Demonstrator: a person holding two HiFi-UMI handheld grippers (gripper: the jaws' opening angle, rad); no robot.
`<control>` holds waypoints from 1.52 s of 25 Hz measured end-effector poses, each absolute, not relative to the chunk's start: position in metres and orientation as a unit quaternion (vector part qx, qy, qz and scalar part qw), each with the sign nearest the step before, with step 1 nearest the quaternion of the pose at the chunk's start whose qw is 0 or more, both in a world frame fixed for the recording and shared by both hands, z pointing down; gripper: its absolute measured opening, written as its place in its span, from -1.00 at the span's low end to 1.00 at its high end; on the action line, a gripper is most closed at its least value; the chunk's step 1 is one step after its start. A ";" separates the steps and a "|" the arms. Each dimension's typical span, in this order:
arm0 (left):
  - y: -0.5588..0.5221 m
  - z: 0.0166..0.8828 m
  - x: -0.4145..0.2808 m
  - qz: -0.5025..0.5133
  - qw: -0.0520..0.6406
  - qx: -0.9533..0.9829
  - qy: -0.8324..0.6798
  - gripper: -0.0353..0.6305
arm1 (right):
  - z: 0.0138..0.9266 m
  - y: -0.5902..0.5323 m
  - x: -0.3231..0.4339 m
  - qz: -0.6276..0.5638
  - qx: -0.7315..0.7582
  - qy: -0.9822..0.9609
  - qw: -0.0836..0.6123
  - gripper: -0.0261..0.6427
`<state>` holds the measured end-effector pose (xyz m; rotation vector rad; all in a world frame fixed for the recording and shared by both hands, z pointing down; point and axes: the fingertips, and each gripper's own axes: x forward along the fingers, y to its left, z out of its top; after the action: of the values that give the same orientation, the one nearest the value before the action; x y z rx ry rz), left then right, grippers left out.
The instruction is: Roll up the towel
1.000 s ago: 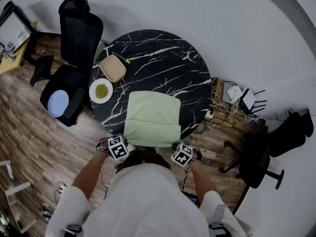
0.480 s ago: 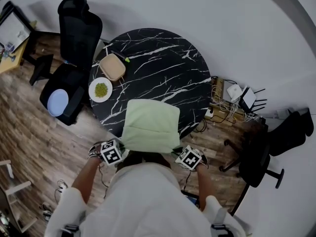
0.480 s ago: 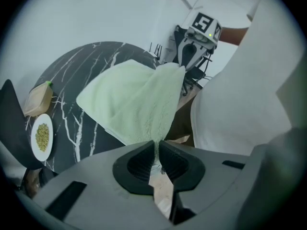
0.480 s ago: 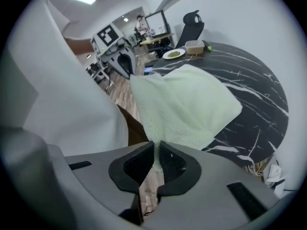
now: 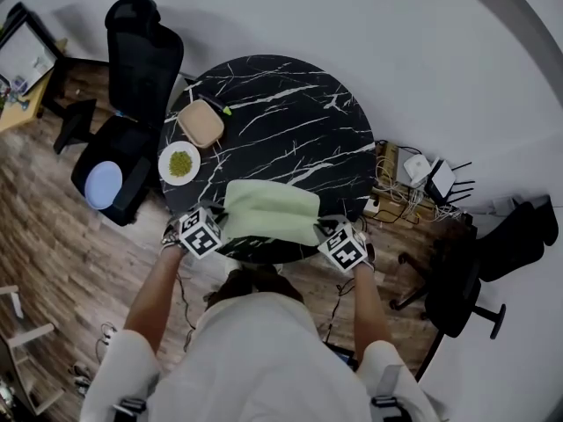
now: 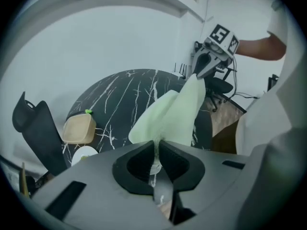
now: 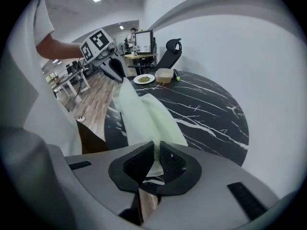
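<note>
The left gripper [image 6: 156, 146] and right gripper [image 7: 157, 147] jaws each pinch a near corner of the pale green cloth towel [image 5: 271, 211], lifted over the round black marble surface [image 5: 290, 121].

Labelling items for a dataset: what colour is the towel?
Pale, plain green; the towel shows best in the head view.

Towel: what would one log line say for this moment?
towel: near edge raised off table | left gripper: shut on corner | right gripper: shut on corner
</note>
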<state>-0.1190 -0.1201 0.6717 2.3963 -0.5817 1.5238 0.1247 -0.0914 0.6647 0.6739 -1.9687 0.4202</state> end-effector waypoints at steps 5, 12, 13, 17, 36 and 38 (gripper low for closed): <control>-0.157 0.694 -0.111 0.540 0.078 0.803 -0.239 -0.81 | 0.690 -0.128 0.126 0.117 0.309 -0.791 0.515 -0.84; -0.179 0.719 -0.116 0.538 0.098 0.780 -0.305 -0.60 | 0.712 -0.156 0.125 0.102 0.371 -0.775 0.502 -0.76; -0.181 0.718 -0.116 0.533 0.101 0.780 -0.312 -0.42 | 0.710 -0.158 0.125 0.099 0.380 -0.774 0.497 -0.71; -0.179 0.711 -0.117 0.516 0.107 0.788 -0.317 -0.24 | 0.700 -0.157 0.129 0.098 0.402 -0.773 0.481 -0.63; -0.149 0.429 -0.115 0.056 0.091 0.902 -0.418 -0.88 | 0.423 -0.143 0.109 0.046 0.527 -0.847 0.056 -0.94; -0.150 0.427 -0.117 0.048 0.088 0.904 -0.416 -0.88 | 0.410 -0.145 0.107 0.027 0.527 -0.848 0.055 -0.94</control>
<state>-0.1171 -0.1495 0.4273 2.6912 -1.2379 0.1431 0.1065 -0.1449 0.4097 1.5996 -2.5740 0.0827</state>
